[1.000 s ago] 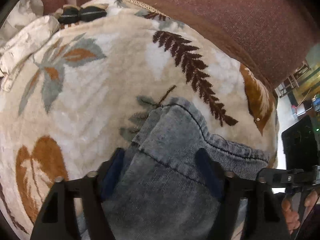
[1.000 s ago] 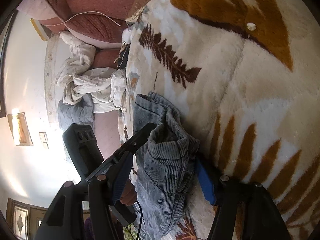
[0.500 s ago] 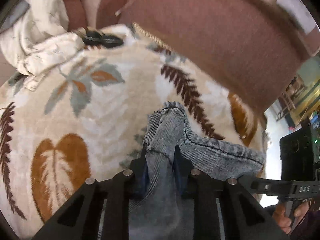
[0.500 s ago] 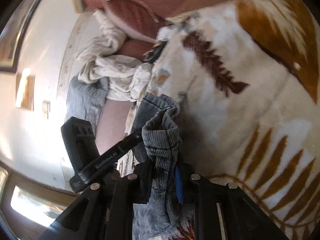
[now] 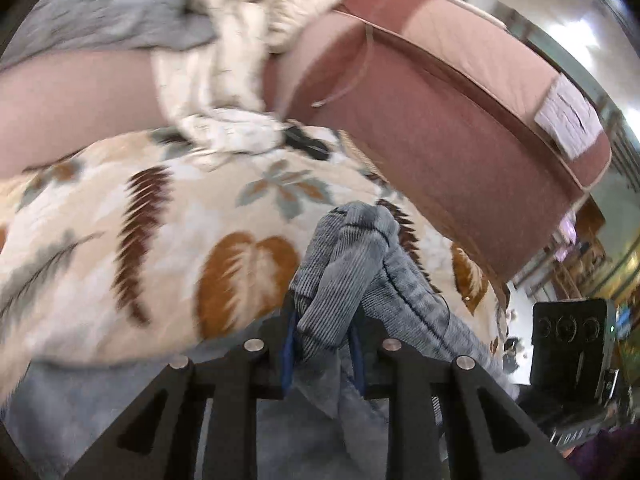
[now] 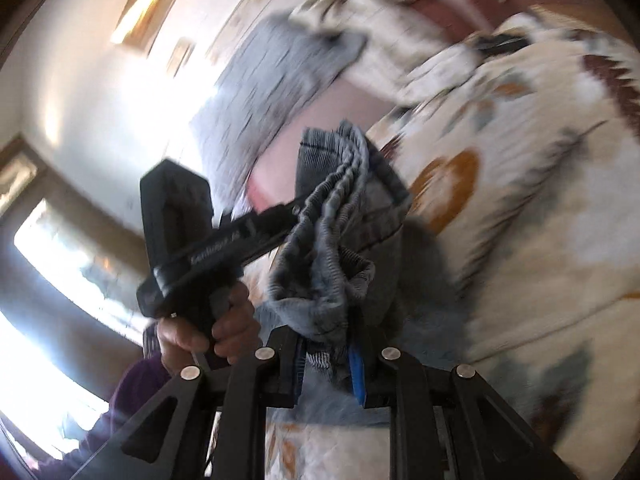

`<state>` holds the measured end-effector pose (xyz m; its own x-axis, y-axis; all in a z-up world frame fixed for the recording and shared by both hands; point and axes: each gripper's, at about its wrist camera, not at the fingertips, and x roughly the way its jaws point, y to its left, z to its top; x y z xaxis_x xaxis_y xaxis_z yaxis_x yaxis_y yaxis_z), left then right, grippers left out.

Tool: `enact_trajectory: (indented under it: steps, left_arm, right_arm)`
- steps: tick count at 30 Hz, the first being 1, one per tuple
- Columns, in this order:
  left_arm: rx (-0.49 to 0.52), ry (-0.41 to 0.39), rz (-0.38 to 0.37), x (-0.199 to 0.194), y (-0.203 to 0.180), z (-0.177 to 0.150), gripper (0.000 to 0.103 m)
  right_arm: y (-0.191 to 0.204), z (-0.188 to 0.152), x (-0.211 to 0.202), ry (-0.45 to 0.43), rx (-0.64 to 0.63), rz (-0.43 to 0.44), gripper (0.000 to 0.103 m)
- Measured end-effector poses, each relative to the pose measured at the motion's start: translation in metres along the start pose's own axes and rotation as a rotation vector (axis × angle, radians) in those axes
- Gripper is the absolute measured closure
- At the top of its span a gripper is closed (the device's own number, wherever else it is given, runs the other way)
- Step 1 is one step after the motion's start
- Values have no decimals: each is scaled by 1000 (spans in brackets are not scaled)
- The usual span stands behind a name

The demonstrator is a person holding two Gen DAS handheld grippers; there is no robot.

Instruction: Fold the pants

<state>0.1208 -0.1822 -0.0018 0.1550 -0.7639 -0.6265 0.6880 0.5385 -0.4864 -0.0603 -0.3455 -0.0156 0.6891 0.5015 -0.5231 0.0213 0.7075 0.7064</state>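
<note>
The grey-blue corduroy pants (image 5: 352, 264) hang bunched between my two grippers above a leaf-patterned blanket (image 5: 132, 240). My left gripper (image 5: 322, 344) is shut on one corner of the pants' edge. My right gripper (image 6: 330, 360) is shut on the other corner of the pants (image 6: 328, 240). In the right wrist view the left gripper's black body (image 6: 224, 240) and the hand holding it (image 6: 208, 328) are just left of the fabric. The right gripper's black body (image 5: 568, 344) shows at the right edge of the left wrist view.
A reddish-pink sofa back (image 5: 440, 112) rises behind the blanket. Crumpled white cloth (image 5: 224, 80) and a grey cloth (image 5: 100, 8) lie at the far end. A small dark object (image 5: 304, 142) lies on the blanket's far edge. A bright window (image 6: 60, 256) is at left.
Both grippers went from open around the pants' edge to shut on it, then lifted the fabric up off the blanket. Both views now tilt upward and show more of the room.
</note>
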Motion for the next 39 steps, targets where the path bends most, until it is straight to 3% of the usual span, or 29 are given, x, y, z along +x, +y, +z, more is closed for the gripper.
enact_trajectory:
  steps: [2,6,9,12,16,19,25,27,29,31,33,34,35,37,39]
  left_arm:
    - [-53,-3,28,-12,16,-11,71]
    - [-174,-24,117,-41,53,-39,70]
    - [-254,-63,173,-71,77,-58,69]
    - [-297,-73,200,-89,86,-73,56]
    - [-292,-57,161,-98,69,-87,53]
    - [-274,-62,147,-94,42,-97,33]
    - [-325,9,61,-75,20,-119,27]
    - [-297,10,126,-68,13,-119,26]
    - [-299,0,144,-62,15,-119,26]
    - [-340,-2,131,-57,20,-121,27]
    - [-327,25,150,-54,15,-122,47]
    - [-318,39,142,-52,13,-122,66]
    - [-310,55,144,-51,10,-124,78]
    - [-308,97,171,-49,5,-126,89]
    - [-350,63,139,-57,2,-125,93]
  right_arm:
    - [8,-10,23,89,-1,30,78]
    - [22,-28,56,234,-22,49,50]
    - [39,-37,67,295,-94,100,48]
    - [45,-34,61,261,-136,130,44]
    - [27,-16,48,153,-49,127,42]
    - [10,-8,40,76,49,118,40]
    - [-12,8,32,19,153,61,40]
    - [-20,9,29,10,202,62,40]
    - [-22,11,30,3,216,69,40]
    - [-19,13,31,-1,193,46,40]
    - [-21,12,22,1,174,25,40]
    - [-21,11,20,3,173,24,40]
    - [-22,11,19,4,177,26,40]
    - [-24,11,19,5,181,24,40]
    - [-24,10,20,7,184,20,40]
